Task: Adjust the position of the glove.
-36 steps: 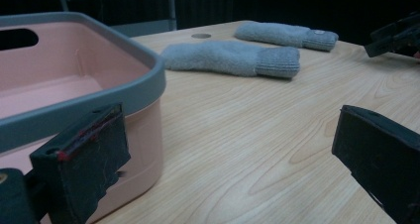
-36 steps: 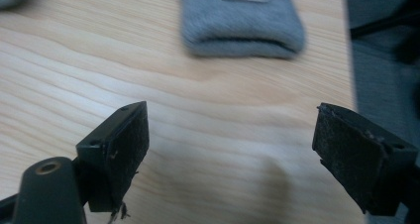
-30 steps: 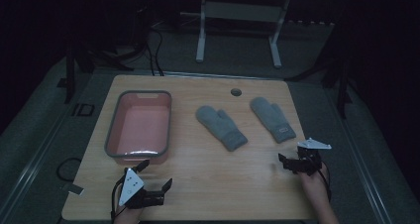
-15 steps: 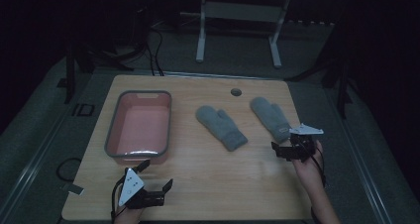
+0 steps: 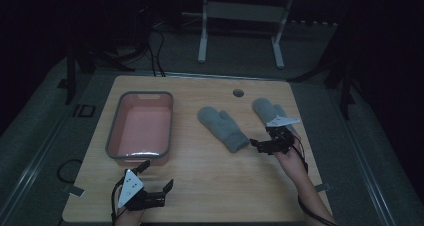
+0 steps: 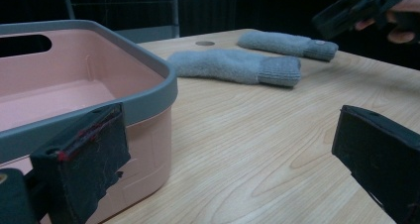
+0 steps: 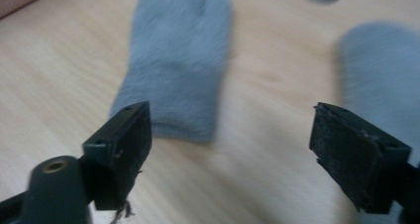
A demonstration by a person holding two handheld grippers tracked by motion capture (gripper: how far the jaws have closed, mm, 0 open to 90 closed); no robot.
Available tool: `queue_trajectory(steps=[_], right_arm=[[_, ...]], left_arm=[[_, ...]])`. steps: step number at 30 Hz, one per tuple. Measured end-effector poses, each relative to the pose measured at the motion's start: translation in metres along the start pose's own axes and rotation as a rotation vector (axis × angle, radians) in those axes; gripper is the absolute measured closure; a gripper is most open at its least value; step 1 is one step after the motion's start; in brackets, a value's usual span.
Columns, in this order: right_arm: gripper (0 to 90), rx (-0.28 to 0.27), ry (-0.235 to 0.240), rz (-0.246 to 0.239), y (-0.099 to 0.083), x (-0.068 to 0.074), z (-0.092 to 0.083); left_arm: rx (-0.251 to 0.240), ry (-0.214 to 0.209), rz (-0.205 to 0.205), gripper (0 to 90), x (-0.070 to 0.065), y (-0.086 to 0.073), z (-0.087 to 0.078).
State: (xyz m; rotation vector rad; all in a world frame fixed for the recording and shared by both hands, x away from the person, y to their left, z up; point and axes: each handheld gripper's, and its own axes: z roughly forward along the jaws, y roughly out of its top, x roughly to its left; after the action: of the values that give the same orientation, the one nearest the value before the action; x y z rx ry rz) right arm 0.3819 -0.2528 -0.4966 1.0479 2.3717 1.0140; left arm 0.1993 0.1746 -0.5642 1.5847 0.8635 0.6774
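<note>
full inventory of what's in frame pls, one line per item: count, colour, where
Wooden table: 1, light wood, centre, on dark flooring.
Pink plastic bin with a grey rim: 1, left half of the table, looks empty.
Grey knit mittens: 2; one at table centre, cuff toward the person; the other to its right, partly under the right gripper.
Round hole in the tabletop: 1, dark, near the far edge.
White metal stand: 1, on the floor beyond the table.
Black cables: several, floor at far left.
Left gripper: 1, black, near-left table edge, jaws open.
Right gripper: 1, black, over the right mitten's cuff, jaws open.
Forearm: 1, lower right.
</note>
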Motion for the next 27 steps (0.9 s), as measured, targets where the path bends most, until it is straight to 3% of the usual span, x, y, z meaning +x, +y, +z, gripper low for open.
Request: queue_trajectory(steps=[5,8,9,10,15,20,27], right_arm=[[12.2,0.022,0.087,0.031,0.006,0.007,0.021],[12.4,0.025,0.1,0.027,0.012,0.011,0.028],[16.9,0.033,0.071,-0.026,0.019,0.015,0.04],[21.0,0.039,0.063,-0.05,0.022,0.016,0.043],[40.7,0.034,0.07,-0.164,0.037,0.022,0.064],[50.1,0.063,0.121,-0.202,0.054,0.025,0.084],[56.4,0.065,0.172,-0.237,0.072,0.03,0.106]], left_arm=[[0.0,-0.005,0.004,1.5,-0.001,0.0,0.0],[0.003,-0.011,-0.006,1.5,-0.001,0.001,0.0],[0.003,-0.01,-0.003,1.5,-0.001,0.001,0.0],[0.002,-0.009,-0.002,1.5,-0.002,0.001,0.0],[-0.001,-0.014,-0.004,1.5,-0.001,0.002,0.0],[-0.026,-0.03,-0.026,1.4,-0.001,0.003,-0.001],[-0.019,-0.028,-0.013,1.5,-0.001,0.003,-0.001]])
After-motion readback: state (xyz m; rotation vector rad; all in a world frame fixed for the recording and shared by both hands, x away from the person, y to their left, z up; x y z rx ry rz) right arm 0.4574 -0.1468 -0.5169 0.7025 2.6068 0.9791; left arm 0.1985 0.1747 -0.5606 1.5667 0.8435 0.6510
